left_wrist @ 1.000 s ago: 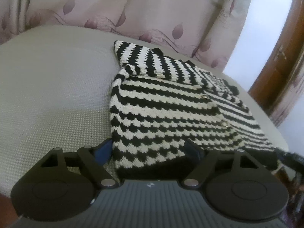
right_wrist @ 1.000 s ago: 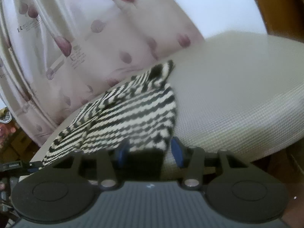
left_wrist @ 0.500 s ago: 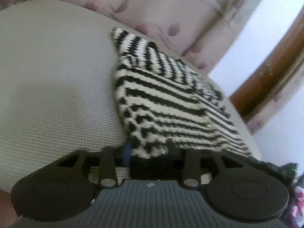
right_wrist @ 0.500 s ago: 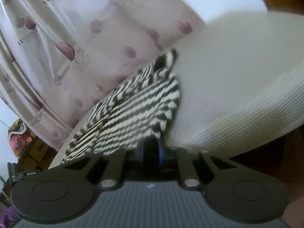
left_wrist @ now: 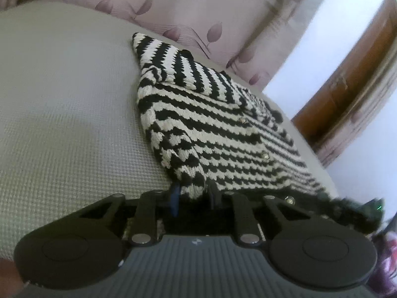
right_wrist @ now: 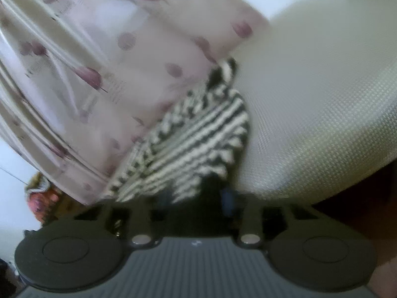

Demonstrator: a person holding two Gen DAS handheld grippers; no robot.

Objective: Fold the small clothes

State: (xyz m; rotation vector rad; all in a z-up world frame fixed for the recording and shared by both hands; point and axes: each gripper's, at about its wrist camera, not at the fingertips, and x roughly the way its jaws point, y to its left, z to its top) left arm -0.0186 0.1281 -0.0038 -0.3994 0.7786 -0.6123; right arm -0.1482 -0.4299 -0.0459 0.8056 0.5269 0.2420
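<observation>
From my left wrist camera, the striped knit garment (left_wrist: 218, 129) lies spread on the pale woven table cover (left_wrist: 69, 114), running away from me toward the far right edge. Its black and cream stripes are sharp here, and small metal snaps show down its front. One sleeve is folded across the top, pointing at the leaf-patterned curtain (left_wrist: 203, 7) behind the table. My left gripper (left_wrist: 192, 193) sits at the near hem corner; its jaws have just been closing, and the bunched corner of the knit is pinched between them, the blue pad (left_wrist: 175, 198) pressed against the fabric's left side. A brown wooden door frame (left_wrist: 352, 79) stands at the far right.

From my right wrist camera the picture is smeared, so details are soft. The same garment (right_wrist: 198, 139) lies ahead of me, with the bare table cover (right_wrist: 322, 104) to its right and the curtain (right_wrist: 99, 62) close on its left. My right gripper (right_wrist: 196, 196) is at the near hem. Its jaws have just been closing too, and they look clamped on the dark hem edge, though the blur keeps me from seeing the pads' contact cleanly. Some orange clutter (right_wrist: 39, 196) sits low at the left.
</observation>
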